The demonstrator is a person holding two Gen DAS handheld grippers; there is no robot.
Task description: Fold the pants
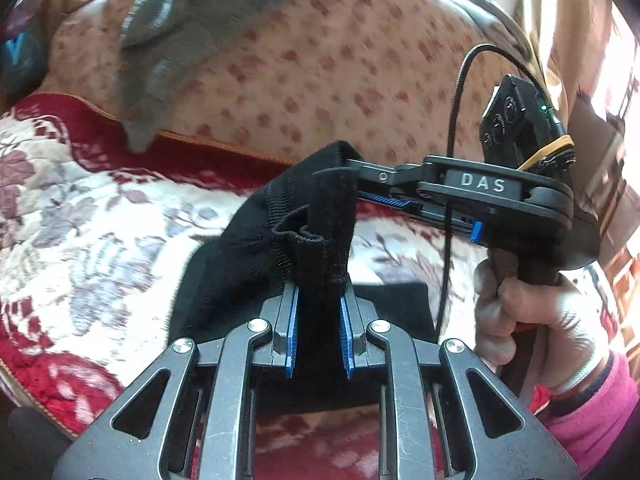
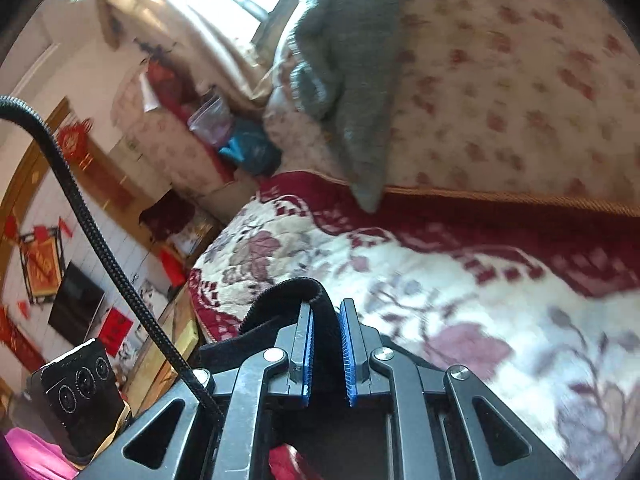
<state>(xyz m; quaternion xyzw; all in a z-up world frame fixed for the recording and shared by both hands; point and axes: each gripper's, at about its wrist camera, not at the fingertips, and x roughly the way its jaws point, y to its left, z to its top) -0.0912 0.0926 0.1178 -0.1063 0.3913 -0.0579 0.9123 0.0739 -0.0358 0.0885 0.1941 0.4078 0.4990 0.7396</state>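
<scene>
The black pants (image 1: 256,248) hang bunched above the flowered sofa seat. My left gripper (image 1: 319,292) is shut on a thick fold of the ribbed waistband. My right gripper (image 1: 352,184) comes in from the right in the left wrist view and is shut on the same waistband just above. In the right wrist view my right gripper (image 2: 325,316) pinches the black waistband (image 2: 288,296) between its blue pads. The rest of the pants drapes down below the grippers, partly hidden.
The sofa seat (image 1: 80,216) has a red and cream flowered cover. A spotted back cushion (image 1: 304,80) stands behind, with a grey garment (image 1: 168,52) draped over it. A blue bag (image 2: 252,152) lies at the sofa's far end. A gloved hand (image 1: 532,320) holds the right gripper.
</scene>
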